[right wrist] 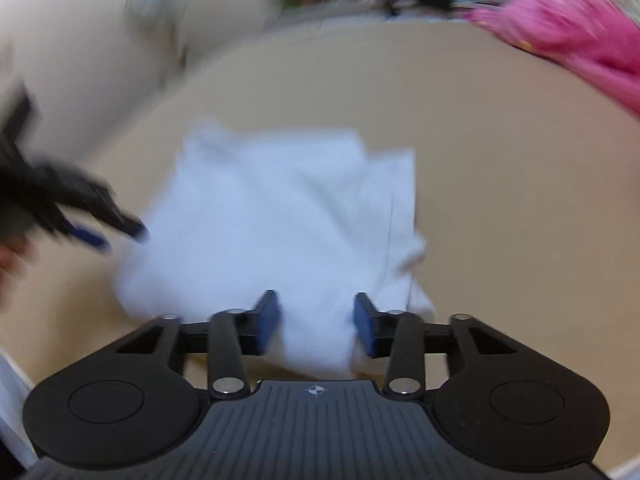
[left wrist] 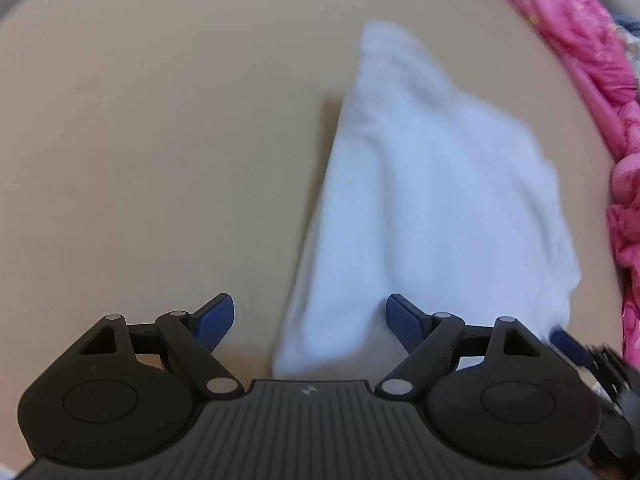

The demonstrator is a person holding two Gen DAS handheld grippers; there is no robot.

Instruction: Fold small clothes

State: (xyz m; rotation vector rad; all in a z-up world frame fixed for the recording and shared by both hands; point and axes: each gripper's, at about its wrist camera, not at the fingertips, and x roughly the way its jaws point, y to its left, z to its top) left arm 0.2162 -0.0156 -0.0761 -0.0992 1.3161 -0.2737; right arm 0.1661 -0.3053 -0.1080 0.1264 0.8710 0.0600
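1. White garment [right wrist: 276,216] lay on the tan desk [left wrist: 160,140], bunched into a rough, uneven bundle with layers overlapping; edges not squared. Judged partly folded at most: a tidy final fold was left to do.
2. Pink clothes [left wrist: 580,60] sat heaped beyond the white garment, at the desk's far right edge; judged not yet folded.
3. Left gripper [left wrist: 310,322]: jaws spread wide, nothing between them; it hovered at the white garment's near left corner.
4. Right gripper [right wrist: 316,326]: jaws parted, straddling the white garment's near edge, cloth between them, not pinched.
5. Both views motion-blurred; finer folds unreadable.
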